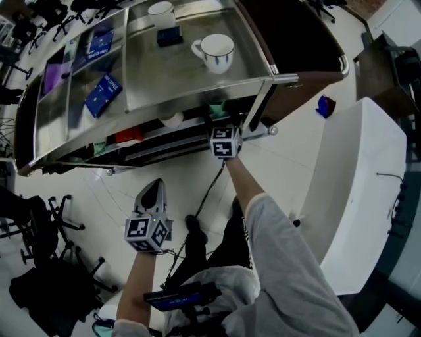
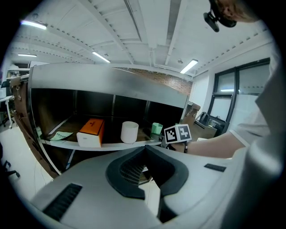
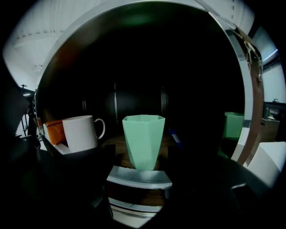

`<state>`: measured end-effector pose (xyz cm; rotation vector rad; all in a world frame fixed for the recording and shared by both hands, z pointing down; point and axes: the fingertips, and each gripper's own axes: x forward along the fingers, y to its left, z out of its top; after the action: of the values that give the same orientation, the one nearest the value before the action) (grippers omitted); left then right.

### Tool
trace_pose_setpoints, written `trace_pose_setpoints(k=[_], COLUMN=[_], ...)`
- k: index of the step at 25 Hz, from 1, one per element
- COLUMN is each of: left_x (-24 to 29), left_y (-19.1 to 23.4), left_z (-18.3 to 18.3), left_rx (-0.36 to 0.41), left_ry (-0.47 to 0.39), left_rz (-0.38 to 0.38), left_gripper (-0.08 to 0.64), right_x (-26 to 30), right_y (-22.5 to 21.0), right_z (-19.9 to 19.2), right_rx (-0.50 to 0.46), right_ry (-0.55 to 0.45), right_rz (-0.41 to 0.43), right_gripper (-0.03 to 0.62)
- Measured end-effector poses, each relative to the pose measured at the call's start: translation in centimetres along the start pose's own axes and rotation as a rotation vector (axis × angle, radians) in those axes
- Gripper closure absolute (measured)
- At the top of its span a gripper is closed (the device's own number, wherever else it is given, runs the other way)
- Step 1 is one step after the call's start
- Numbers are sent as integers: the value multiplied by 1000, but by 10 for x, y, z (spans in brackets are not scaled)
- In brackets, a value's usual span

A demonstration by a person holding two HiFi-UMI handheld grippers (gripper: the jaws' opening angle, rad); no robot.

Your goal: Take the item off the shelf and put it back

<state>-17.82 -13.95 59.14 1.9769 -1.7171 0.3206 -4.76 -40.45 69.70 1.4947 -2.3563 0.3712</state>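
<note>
A pale green faceted cup (image 3: pixel 144 141) stands upright near the front edge of the shelf board (image 3: pixel 139 176). It sits between the dark jaws of my right gripper (image 3: pixel 140 154), which are spread wide and clear of its sides. From the head view, the right gripper (image 1: pixel 220 124) reaches under the top level to the green cup (image 1: pixel 216 109). My left gripper (image 1: pixel 155 187) hangs low in front of the shelf, shut and holding nothing. In the left gripper view its grey jaws (image 2: pixel 144 148) meet, with the green cup (image 2: pixel 156 129) beyond.
A white mug (image 3: pixel 82 133) and an orange box (image 3: pixel 53 129) stand left of the cup on the same board. The steel top level holds a white cup (image 1: pixel 216 51), another mug (image 1: pixel 161 13) and blue books (image 1: pixel 102 94). A white counter (image 1: pixel 355 197) is at right, chairs (image 1: pixel 39 224) at left.
</note>
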Motion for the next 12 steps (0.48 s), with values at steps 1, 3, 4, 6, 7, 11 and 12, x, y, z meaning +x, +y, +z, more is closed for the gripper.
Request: trace_pose_setpoints(k=[1,3,4,6,7,11,12], left_x=[1,2,3,5,5,5,4], left_y=[0,-1,-2,-3,-3,0,2], left_z=[0,0,0,-2,-4,-11,-12], left_rx=[1,3,3,1,3,16,12], left_ry=[1,3,3,6,10,32,34], left_rz=[-1,-2,-2,-4,-5,4,7], left_gripper=[554,554,554,554,554,554,554], right_x=[1,4,5,8,8,6,6], right_y=[0,0,-1,-2,-3,-6,-6], right_z=[0,0,0,1,1,2,2], right_rx=[-2,-3,-3,-4,-6,-28,-29], right_ry=[2,3,4,3,3,0,-1], right_rz=[-1,-6,-9,-16,-18,-34,-36], right_gripper=[230,230,230,230,230,342,344])
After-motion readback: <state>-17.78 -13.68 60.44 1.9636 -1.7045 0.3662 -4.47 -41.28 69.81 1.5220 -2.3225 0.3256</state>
